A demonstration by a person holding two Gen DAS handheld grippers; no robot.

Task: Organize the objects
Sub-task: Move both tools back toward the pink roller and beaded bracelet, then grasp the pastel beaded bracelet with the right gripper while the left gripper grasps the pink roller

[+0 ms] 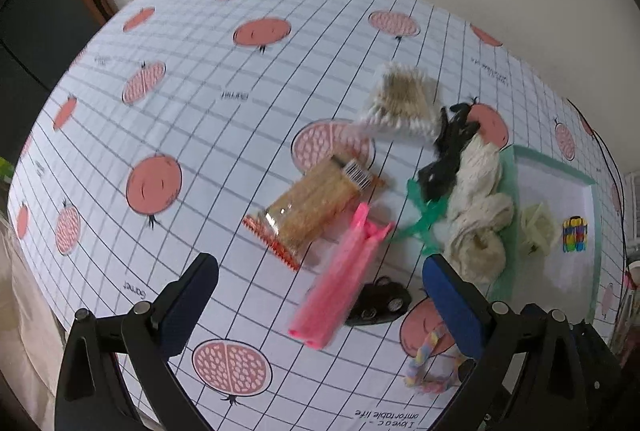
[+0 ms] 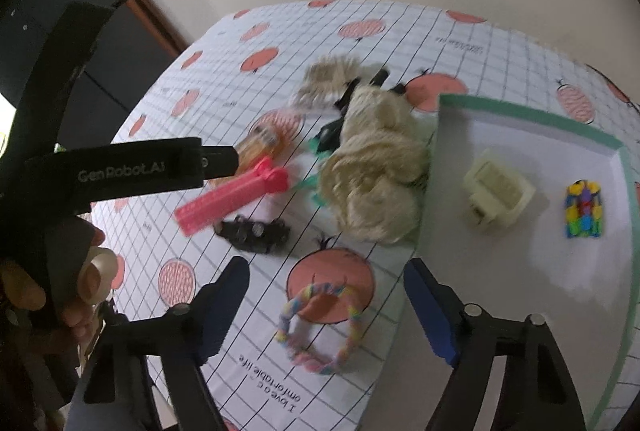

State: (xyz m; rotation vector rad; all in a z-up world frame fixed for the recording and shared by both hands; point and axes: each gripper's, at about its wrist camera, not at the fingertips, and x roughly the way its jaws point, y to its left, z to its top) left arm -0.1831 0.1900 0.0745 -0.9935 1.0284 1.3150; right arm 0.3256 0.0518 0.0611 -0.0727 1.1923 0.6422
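Both grippers hover open and empty above the table. My left gripper (image 1: 320, 295) is over a pink hair clip (image 1: 340, 283) and a black clip (image 1: 378, 303). My right gripper (image 2: 326, 305) frames a pastel braided hair tie (image 2: 320, 327); the same hair tie (image 1: 428, 363) shows by my left gripper's right finger. A cream scrunchie (image 2: 376, 167) lies against the green-rimmed white tray (image 2: 528, 115). Inside the tray sit a cream claw clip (image 2: 498, 191) and a multicoloured clip (image 2: 584, 209). A pack of cotton swabs (image 1: 400, 99), a black claw clip (image 1: 448, 147) and a bag of toothpicks (image 1: 316, 203) lie farther back.
The table wears a grid cloth (image 1: 200, 103) printed with pomegranates. A green clip (image 1: 420, 215) peeks from under the scrunchie. A person's hand (image 2: 76, 295) holds the left gripper's handle at the left of the right wrist view. A wall stands behind the table.
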